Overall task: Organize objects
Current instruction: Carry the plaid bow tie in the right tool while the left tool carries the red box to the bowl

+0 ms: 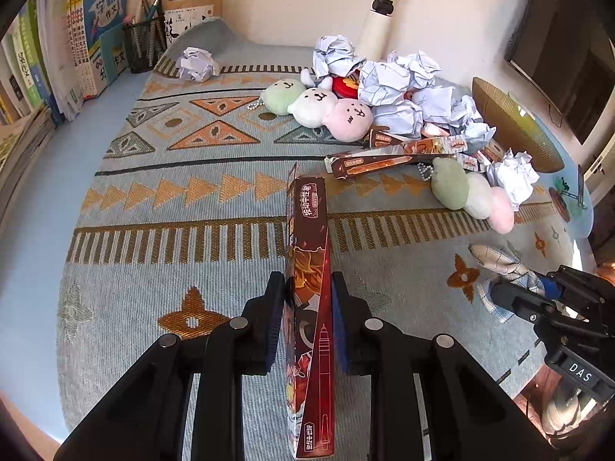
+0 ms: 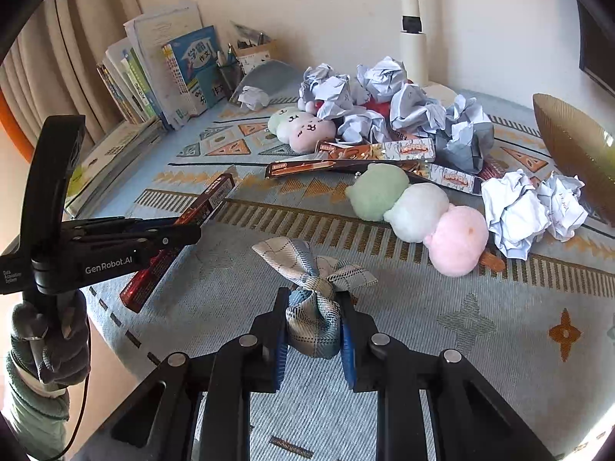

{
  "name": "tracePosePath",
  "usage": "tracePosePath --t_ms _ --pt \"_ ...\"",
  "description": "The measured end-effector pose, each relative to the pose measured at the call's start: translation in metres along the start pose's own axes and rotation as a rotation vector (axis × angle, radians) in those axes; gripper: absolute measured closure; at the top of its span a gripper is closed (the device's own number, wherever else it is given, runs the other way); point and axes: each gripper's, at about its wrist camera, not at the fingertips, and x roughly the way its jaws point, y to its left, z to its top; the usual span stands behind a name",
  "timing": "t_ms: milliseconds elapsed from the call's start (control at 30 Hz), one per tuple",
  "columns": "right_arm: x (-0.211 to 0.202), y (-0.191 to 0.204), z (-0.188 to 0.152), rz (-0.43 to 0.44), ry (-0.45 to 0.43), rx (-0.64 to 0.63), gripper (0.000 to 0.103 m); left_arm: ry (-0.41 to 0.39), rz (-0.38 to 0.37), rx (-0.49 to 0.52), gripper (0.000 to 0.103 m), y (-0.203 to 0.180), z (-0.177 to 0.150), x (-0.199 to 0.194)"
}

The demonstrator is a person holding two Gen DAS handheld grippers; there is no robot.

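Note:
My left gripper (image 1: 307, 288) is shut on a dark red pen box (image 1: 309, 269), held on edge above the patterned cloth; the box also shows in the right wrist view (image 2: 173, 238). My right gripper (image 2: 313, 303) is shut on a blue-grey plaid fabric bow (image 2: 313, 299), which also shows in the left wrist view (image 1: 499, 265). More brown pen boxes (image 2: 346, 161) lie in the middle. A three-ball plush skewer (image 2: 415, 211) lies to the right, and a second plush (image 2: 301, 125) lies further back. Crumpled paper balls (image 2: 403, 111) pile up behind.
Books (image 1: 77, 46) stand along the left wall with a mesh pen holder (image 1: 144, 42). A woven bowl (image 2: 572, 146) sits at the right. A lone paper ball (image 1: 196, 63) lies at the back left. A white lamp post (image 2: 411, 27) stands at the back.

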Motion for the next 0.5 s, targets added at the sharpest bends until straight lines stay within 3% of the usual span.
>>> tracePosePath --t_ms 233,500 --pt "-0.061 -0.045 0.022 -0.029 -0.121 0.077 0.081 -0.091 -0.058 0.088 0.083 -0.048 0.044 -0.028" --pt "-0.169 -0.163 0.075 -0.234 -0.301 0.227 0.081 -0.192 -0.253 0.226 0.083 -0.166 0.165 -0.047"
